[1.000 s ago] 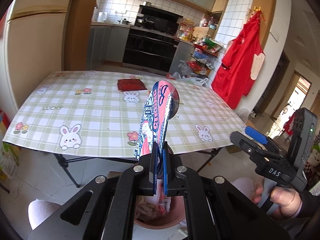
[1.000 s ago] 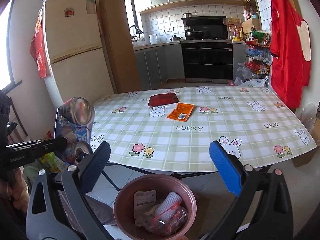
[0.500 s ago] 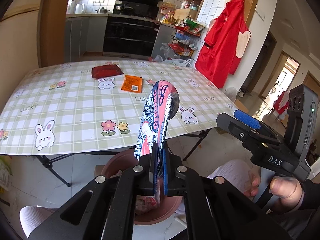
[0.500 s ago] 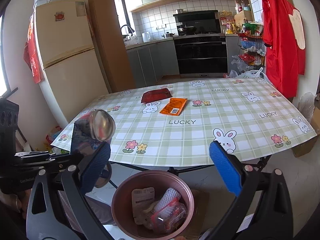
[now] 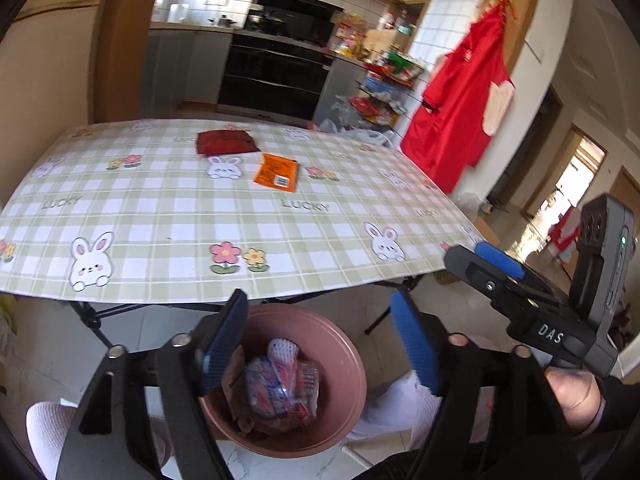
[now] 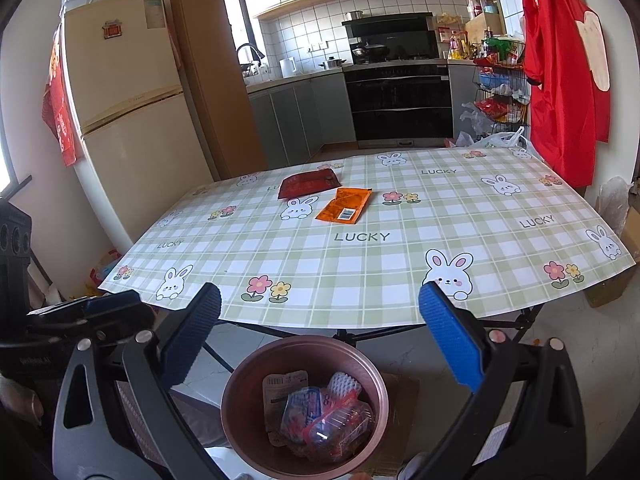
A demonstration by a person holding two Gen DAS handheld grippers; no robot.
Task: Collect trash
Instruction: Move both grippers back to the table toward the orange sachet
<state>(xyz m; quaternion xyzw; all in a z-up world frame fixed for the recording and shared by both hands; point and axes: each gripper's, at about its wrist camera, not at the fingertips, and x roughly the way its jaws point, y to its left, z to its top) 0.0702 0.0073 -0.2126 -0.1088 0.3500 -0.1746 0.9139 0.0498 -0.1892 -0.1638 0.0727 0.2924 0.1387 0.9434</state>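
A pink bin stands on the floor in front of the table, with several wrappers in it, among them a blue and pink snack wrapper. My left gripper is open and empty just above the bin. My right gripper is open and empty above the bin too. An orange packet and a dark red packet lie flat on the table's far middle; both show in the right wrist view, orange packet and red packet.
The table has a green checked cloth with rabbits. Folding table legs stand behind the bin. A fridge is at the left, a red apron hangs at the right, kitchen units at the back.
My left gripper opened and let go of the blue and pink snack wrapper, which now lies in the bin. The right gripper stayed open over the bin.
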